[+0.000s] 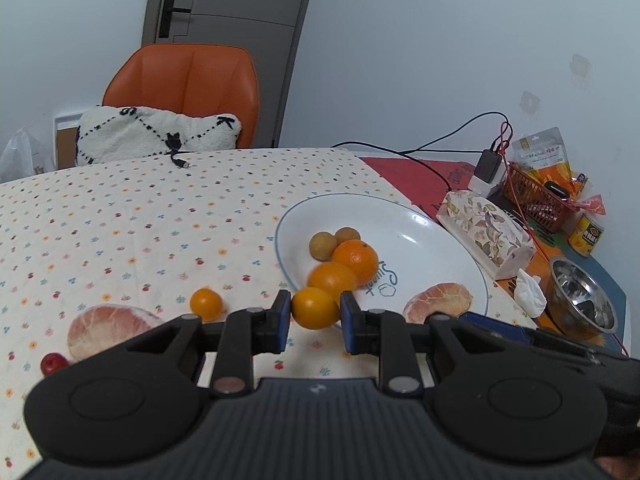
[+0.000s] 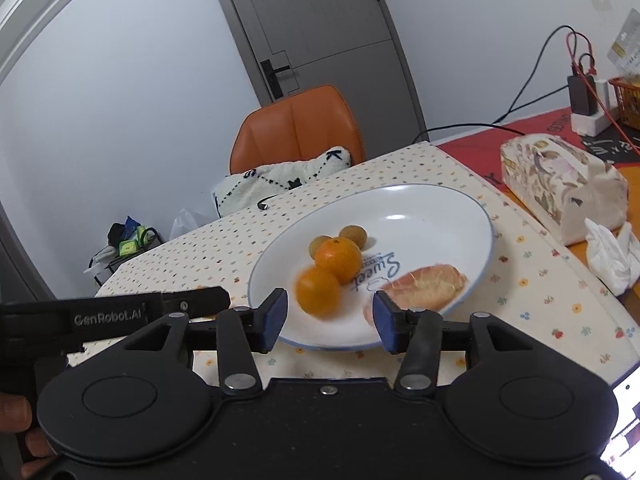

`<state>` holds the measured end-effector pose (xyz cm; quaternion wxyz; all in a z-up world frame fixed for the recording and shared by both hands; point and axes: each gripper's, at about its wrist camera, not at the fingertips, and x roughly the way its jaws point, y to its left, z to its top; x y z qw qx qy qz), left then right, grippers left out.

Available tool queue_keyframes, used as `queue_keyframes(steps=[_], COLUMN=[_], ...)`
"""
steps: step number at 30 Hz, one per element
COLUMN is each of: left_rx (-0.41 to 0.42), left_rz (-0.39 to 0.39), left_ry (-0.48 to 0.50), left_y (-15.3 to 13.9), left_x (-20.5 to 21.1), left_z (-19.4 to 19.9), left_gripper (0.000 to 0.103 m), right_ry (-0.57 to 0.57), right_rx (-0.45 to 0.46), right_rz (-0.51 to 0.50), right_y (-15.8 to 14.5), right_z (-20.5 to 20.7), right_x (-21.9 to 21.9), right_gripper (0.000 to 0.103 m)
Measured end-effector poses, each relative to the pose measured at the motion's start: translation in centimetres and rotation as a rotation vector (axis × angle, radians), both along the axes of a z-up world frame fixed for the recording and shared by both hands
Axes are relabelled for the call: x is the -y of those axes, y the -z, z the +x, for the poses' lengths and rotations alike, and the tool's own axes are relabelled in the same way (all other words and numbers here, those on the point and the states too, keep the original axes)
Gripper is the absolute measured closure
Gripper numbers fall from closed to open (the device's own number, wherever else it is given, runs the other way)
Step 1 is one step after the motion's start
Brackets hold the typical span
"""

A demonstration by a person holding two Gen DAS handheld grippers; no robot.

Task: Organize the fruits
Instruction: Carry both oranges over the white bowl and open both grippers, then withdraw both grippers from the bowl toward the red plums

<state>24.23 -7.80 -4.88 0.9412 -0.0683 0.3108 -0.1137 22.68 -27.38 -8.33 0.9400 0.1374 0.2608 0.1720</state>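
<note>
Gripping a small orange [image 1: 315,307] between its blue pads, the left tool [image 1: 315,312] is closed on the fruit at the near rim of the white plate [image 1: 440,240]. On the plate lie two more oranges [image 1: 355,261], two brownish longans [image 1: 323,245] and a peeled pomelo segment [image 1: 438,301]. Left of the plate on the flowered worktop [image 1: 120,232] sit another small orange [image 1: 206,303], a second pomelo segment [image 1: 112,330] and a small red fruit [image 1: 53,363] (kind unclear). The right tool [image 2: 330,314] stands part open over the plate's near rim with nothing between its pads; one orange [image 2: 319,290] beyond it looks blurred. A tissue box [image 2: 560,188] lies right of the plate.
</note>
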Motion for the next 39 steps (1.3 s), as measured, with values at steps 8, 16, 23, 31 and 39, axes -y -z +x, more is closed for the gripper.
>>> queue_keyframes(steps=[8, 16, 23, 31, 39], left_rx=[0.012, 0.041, 0.058, 0.079, 0.089], left_rz=[0.011, 0.013, 0.018, 0.049, 0.053], left_ry=[0.025, 0.009, -0.05, -0.126, -0.175], left_y=[-0.3, -1.1, -1.4, -1.3, -1.6], left_x=[1.7, 2.0, -0.3, -3.1, -5.8], left_z=[0.7, 0.6, -0.5, -2.2, -3.8], left_gripper=[0.079, 0.067, 0.032, 0.015, 0.008], right_ry=[0.0, 0.009, 0.004, 0.005, 0.0], right_rx=[0.006, 0.006, 0.005, 0.015, 0.03], right_rz=[0.022, 0.033, 0.033, 0.03, 0.02], right_y=[-0.2, -0.3, -0.3, -0.7, -1.1], right_z=[-0.6, -0.8, -1.1, -1.7, -2.3], right_x=[1.0, 1.5, 1.2, 0.6, -0.5], right_gripper=[0.055, 0.053, 0.049, 0.042, 0.027])
